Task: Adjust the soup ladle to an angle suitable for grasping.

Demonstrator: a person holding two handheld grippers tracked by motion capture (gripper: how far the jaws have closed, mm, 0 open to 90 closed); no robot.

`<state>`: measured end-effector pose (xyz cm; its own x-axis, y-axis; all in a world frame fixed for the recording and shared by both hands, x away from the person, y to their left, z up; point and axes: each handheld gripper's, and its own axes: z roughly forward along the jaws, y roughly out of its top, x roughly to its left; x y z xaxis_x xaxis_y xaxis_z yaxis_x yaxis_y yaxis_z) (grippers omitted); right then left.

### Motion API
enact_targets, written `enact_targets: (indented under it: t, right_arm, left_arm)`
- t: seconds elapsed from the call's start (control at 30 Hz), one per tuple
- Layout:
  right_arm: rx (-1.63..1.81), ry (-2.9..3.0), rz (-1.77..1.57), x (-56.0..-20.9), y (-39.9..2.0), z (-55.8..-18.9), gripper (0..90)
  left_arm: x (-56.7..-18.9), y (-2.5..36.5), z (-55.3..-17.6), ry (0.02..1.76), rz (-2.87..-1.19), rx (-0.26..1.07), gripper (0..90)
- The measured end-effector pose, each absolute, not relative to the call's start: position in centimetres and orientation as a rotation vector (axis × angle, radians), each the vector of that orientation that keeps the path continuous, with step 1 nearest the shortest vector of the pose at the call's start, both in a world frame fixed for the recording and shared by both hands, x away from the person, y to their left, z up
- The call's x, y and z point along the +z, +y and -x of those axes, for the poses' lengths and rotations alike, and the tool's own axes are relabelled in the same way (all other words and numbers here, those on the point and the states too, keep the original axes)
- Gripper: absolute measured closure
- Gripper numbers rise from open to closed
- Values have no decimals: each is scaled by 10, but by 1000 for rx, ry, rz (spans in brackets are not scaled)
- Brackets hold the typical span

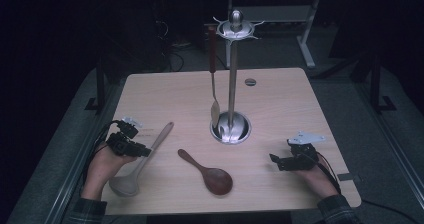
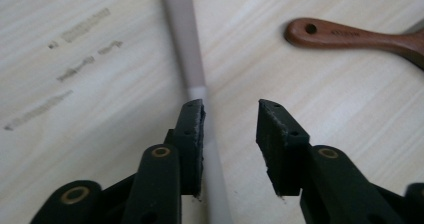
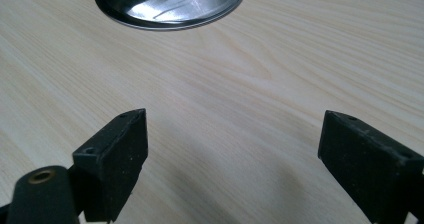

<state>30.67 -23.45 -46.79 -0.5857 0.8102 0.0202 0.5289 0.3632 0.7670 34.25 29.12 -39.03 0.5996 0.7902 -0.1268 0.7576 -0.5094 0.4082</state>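
A pale grey ladle (image 1: 142, 156) lies on the wooden table (image 1: 280, 99) at the front left, bowl toward the near edge. My left gripper (image 1: 144, 151) hovers at its handle. In the left gripper view the jaws (image 2: 230, 116) stand apart; the grey handle (image 2: 182, 34) runs just inside the left jaw, and no pad presses on it. A dark brown wooden spoon (image 1: 207, 173) lies at the front centre, its handle end (image 2: 350, 34) to the upper right. My right gripper (image 1: 277, 161) rests at the front right, open wide (image 3: 235, 134) with bare table between the jaws.
A metal utensil stand (image 1: 232, 79) rises from a round steel base (image 1: 230, 130) mid-table, its base rim (image 3: 170, 6) ahead of the right gripper. A utensil with a dark red handle (image 1: 213, 54) hangs from the stand's top. A small round grommet (image 1: 250, 82) sits near the far edge.
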Motion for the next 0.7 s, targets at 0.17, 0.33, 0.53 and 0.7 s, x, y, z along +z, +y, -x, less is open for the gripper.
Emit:
enact_targets:
  t: [0.17, 0.33, 0.53, 0.7]
  right_arm:
    - [1064, 2261, -1185, -469, -238, -304, 123]
    - [1048, 2258, -1187, -469, -241, -299, 123]
    - [1042, 2236, -1209, -468, -247, -293, 123]
    - [1037, 2233, -1211, -468, -249, -291, 123]
  left_arm:
    - [-391, 289, -359, 1261, -2422, 115, 597]
    - [-400, 285, -371, 1292, -2463, 84, 583]
    - [-417, 279, -381, 1331, -2501, 32, 591]
    - [-428, 276, -384, 1367, -2528, 5, 603]
